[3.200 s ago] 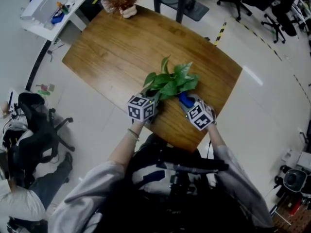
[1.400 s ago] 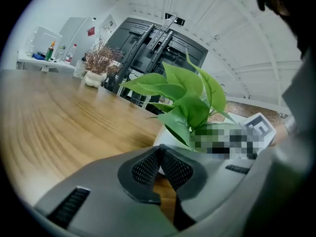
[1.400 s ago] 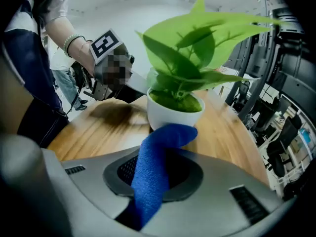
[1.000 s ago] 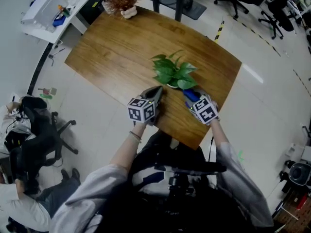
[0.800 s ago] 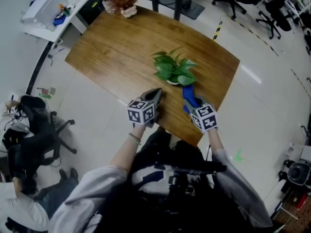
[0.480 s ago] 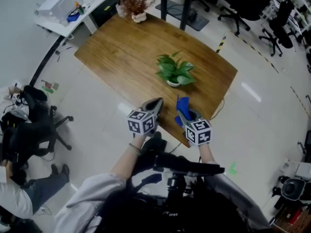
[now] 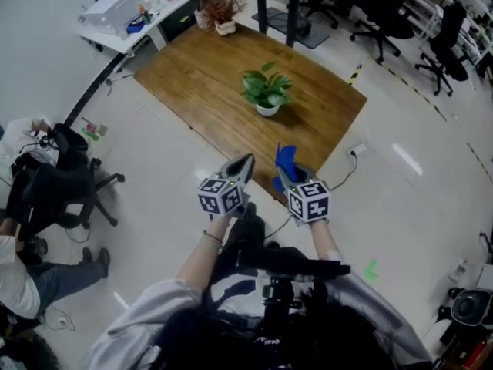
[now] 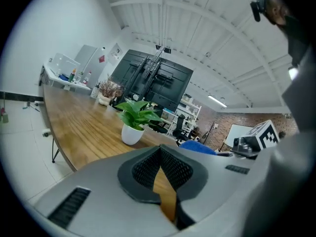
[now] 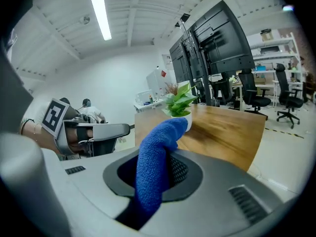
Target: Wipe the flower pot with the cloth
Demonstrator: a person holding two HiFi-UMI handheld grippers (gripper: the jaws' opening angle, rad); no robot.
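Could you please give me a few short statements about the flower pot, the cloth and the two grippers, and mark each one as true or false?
1. The right gripper is shut on the blue cloth. True.
2. The left gripper holds the flower pot. False: its jaws are together with nothing between them, and the pot stands apart from it.
3. The flower pot is white and stands upright on the wooden table. True.
4. The cloth is pressed against the flower pot. False: the cloth is held up near the table's near edge, well apart from the pot.
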